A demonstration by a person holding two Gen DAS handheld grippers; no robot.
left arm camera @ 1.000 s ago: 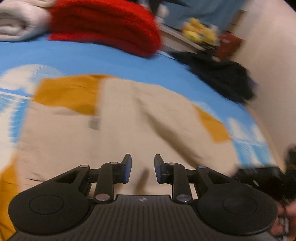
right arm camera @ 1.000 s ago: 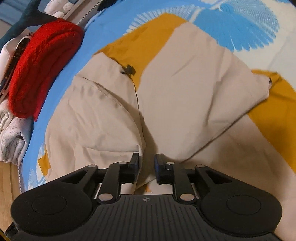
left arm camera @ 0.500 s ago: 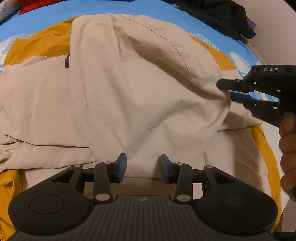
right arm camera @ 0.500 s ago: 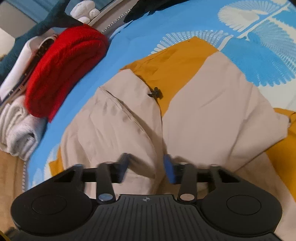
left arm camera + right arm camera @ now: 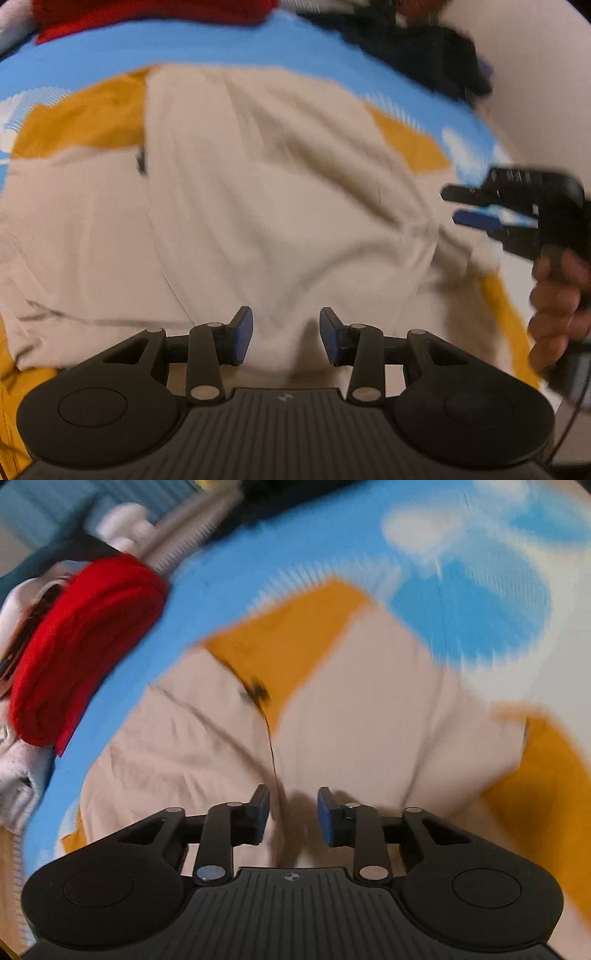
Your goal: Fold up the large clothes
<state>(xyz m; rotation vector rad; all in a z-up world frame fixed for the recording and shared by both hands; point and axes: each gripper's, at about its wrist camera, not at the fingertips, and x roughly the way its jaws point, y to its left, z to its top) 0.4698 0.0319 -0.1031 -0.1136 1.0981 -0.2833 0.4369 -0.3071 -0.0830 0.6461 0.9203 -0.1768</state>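
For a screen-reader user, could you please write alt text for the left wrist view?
An open left gripper hovers over a blurred beige fabric garment spread on a blue, yellow and white patterned bedspread. The open right gripper, held in a hand, enters at right.

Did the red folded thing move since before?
Cannot tell. The red folded garment sits at a different spot in the right wrist view, but so does the blue bedspread beneath it; the camera moved.
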